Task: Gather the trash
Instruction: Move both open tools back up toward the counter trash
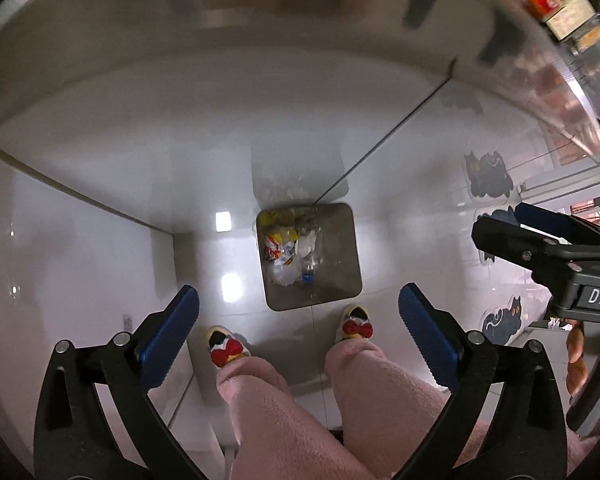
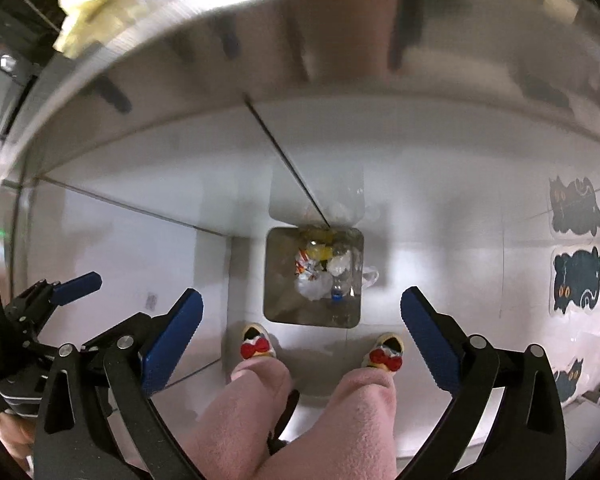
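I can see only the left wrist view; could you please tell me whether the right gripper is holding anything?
Observer: No; the right wrist view shows the right gripper open, nothing between its pads.
Operator: Thanks. Is any trash outside the bin?
Observer: A clear plastic scrap seems to lie beside the bin's right wall.
Operator: Anything on the counter?
Observer: A pale yellow crumpled lump, top left, blurred.

I see a glossy white tiled floor (image 1: pixel 100 248) throwing back the lights, and a bin (image 1: pixel 350 280) with dull brushed-metal walls holding crinkled clear plastic and paper trash (image 1: pixel 290 254). My left hand-held gripper (image 1: pixel 299 334) has ribbed blue pads on matt black plastic, above fuzzy pink fleece trousers (image 1: pixel 300 420).
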